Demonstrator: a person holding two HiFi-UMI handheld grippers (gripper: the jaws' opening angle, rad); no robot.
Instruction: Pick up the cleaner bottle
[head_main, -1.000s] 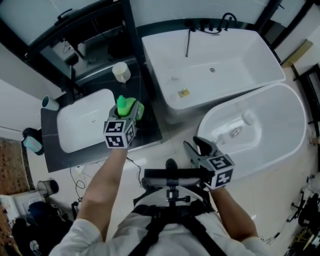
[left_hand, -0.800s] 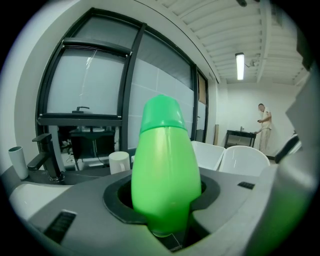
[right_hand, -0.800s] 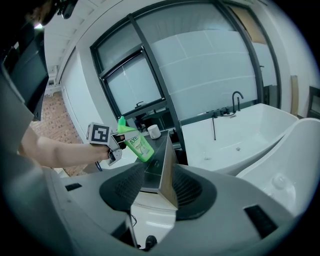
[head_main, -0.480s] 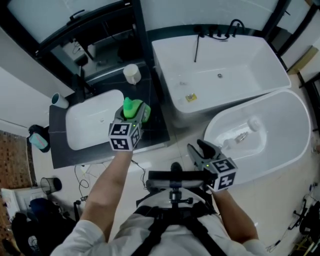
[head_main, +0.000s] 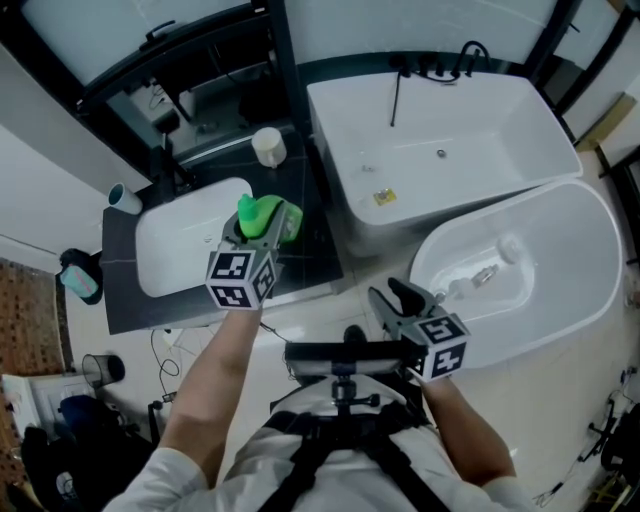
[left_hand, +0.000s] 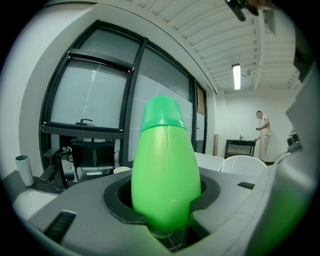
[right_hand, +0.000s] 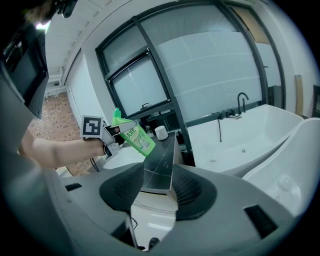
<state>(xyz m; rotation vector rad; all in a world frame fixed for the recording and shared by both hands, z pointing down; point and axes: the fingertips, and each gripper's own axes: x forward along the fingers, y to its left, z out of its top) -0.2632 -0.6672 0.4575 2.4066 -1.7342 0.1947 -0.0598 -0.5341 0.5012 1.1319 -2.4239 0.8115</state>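
Observation:
The green cleaner bottle (head_main: 250, 208) hangs in the air over the dark counter (head_main: 312, 262), just right of the white sink basin (head_main: 185, 250). My left gripper (head_main: 265, 226) is shut on its body, and the bottle (left_hand: 165, 165) fills the space between the jaws of the left gripper (left_hand: 163, 202) in its own view. The right gripper view shows the bottle (right_hand: 134, 136) tilted, label outward, held at arm's length. My right gripper (head_main: 392, 297) hovers low over the floor beside the oval tub, open with nothing between its fingers (right_hand: 159, 176).
A white cup (head_main: 268, 147) and a black faucet (head_main: 170, 165) stand at the back of the counter, another cup (head_main: 122, 198) at its left end. A rectangular bathtub (head_main: 440, 140) and an oval tub (head_main: 530, 270) lie to the right. A person (left_hand: 262, 132) stands far off.
My left gripper has risen with the green bottle, which now sits higher above the counter. The right gripper has barely shifted.

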